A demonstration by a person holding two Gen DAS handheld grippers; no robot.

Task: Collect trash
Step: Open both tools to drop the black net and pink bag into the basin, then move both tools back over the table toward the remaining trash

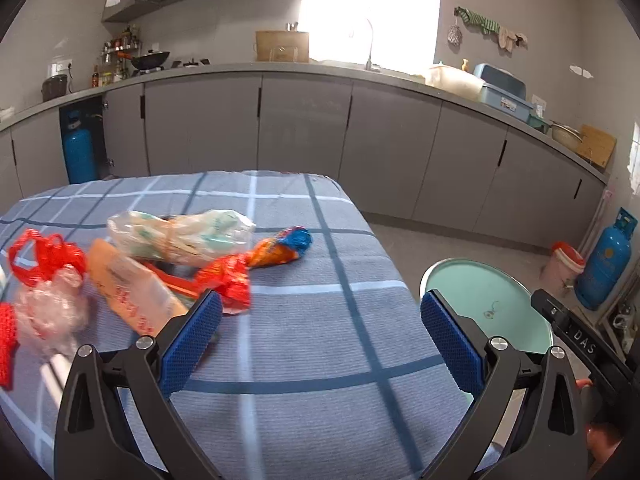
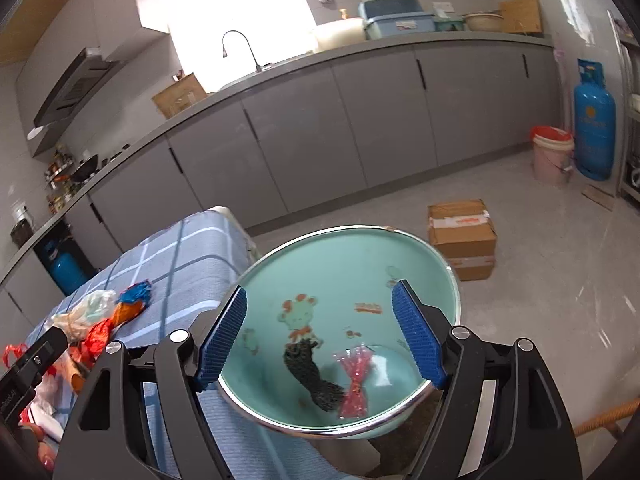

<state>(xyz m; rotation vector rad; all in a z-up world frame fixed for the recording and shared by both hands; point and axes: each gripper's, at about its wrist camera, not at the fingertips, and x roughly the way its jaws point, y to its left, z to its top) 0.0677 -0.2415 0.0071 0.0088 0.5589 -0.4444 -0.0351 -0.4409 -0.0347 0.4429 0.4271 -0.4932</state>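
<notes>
Blue plaid tablecloth (image 1: 320, 340), mint-green basin (image 2: 344, 256), red wrappers (image 1: 228, 280).

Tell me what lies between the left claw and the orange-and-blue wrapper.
In the left wrist view, only bare checked tablecloth lies between left claw and orange-and-blue wrapper.

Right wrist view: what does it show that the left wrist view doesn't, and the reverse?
Only the right wrist view shows the inside bottom of the green basin, where a pink wrapper and a dark mesh scrap lie, and a cardboard box on the floor.

Only the left wrist view shows the red net bag and crumpled clear plastic at the pile's near end.

Both show the checked tablecloth, the orange-and-blue wrapper, the basin, and open, empty grippers: left gripper, right gripper.
</notes>
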